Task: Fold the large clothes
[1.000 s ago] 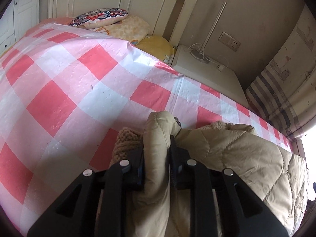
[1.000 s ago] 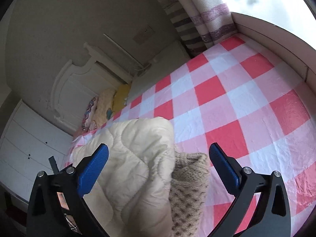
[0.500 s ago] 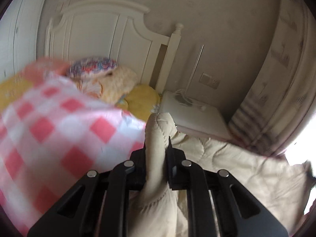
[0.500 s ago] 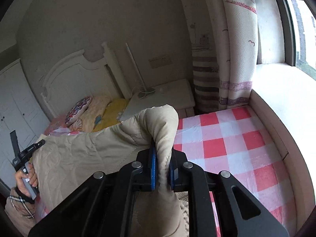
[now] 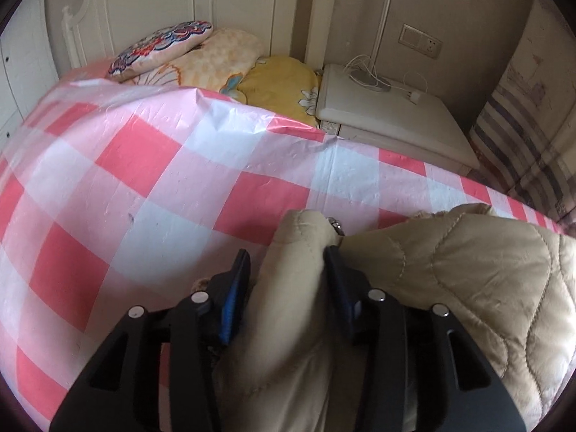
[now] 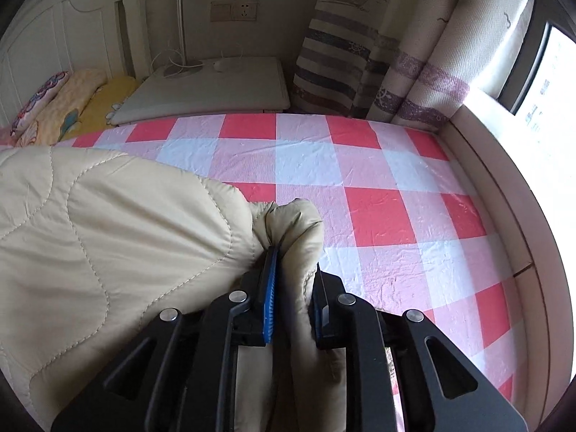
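Two grippers, one quilted beige jacket (image 5: 468,288), and it is back down on the checked bed cover (image 5: 144,165). Half a second ago both ends were hoisted in the air with the headboard filling the left view; now the cameras look across the bed again and the padded body lies spread between the two tools. Judging by that, a lift-and-lay has just landed, so one fold stage looks placed and the release is next.

Left gripper (image 5: 288,266): the jaws have eased apart. A second ago they pinched the cloth hard; now there is a sliver of daylight beside the blue pad (image 5: 234,298), while the far finger still touches the bunched edge. The roll of fabric sits loosely in the gap, near a small metal snap (image 5: 336,224).

Right gripper (image 6: 293,270): narrower gap, jaws pressed close on a rounded fold of the same jacket (image 6: 108,234), which bulges out ahead of the tips. That one still looks like a real hold.

Beyond the jacket, the bedside cabinet (image 6: 216,86) and striped curtain (image 6: 360,54) stand well apart from the work.
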Demonstrator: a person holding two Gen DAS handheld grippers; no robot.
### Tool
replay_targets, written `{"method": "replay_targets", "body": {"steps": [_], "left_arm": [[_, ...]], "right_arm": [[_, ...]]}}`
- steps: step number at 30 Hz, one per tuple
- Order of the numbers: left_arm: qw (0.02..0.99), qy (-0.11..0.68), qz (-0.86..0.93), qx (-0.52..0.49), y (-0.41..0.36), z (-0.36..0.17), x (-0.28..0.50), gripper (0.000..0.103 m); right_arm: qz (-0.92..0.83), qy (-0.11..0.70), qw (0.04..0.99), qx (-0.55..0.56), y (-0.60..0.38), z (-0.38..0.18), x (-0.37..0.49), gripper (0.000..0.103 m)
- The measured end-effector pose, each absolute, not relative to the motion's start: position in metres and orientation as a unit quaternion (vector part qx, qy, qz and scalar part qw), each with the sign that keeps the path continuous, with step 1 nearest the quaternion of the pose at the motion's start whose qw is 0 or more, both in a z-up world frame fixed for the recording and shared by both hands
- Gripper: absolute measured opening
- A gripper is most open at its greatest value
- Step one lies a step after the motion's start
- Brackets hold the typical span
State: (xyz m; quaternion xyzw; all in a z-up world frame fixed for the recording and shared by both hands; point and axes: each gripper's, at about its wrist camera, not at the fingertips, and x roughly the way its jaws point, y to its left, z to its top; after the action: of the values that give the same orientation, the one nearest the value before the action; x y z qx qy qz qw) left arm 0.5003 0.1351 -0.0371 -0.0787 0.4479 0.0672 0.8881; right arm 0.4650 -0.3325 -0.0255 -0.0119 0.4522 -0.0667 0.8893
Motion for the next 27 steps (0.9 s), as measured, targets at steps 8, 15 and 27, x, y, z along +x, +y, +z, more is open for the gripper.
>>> {"method": "replay_targets", "body": {"steps": [8, 15, 27], "left_arm": [[0.893, 0.439, 0.100, -0.027, 0.125, -0.034, 0.484, 0.046], [0.893, 0.437, 0.103, -0.024, 0.126, -0.032, 0.454, 0.045], [0.897, 0.426, 0.101, -0.056, 0.140, -0.031, 0.350, 0.051]], "right_arm": [[-0.028, 0.458, 0.888, 0.023, -0.340, -0.032, 0.455, 0.018], [-0.008, 0.464, 0.885, 0.032, -0.341, -0.033, 0.433, 0.018], [0.006, 0.450, 0.892, 0.040, -0.344, -0.031, 0.346, 0.020]]}}
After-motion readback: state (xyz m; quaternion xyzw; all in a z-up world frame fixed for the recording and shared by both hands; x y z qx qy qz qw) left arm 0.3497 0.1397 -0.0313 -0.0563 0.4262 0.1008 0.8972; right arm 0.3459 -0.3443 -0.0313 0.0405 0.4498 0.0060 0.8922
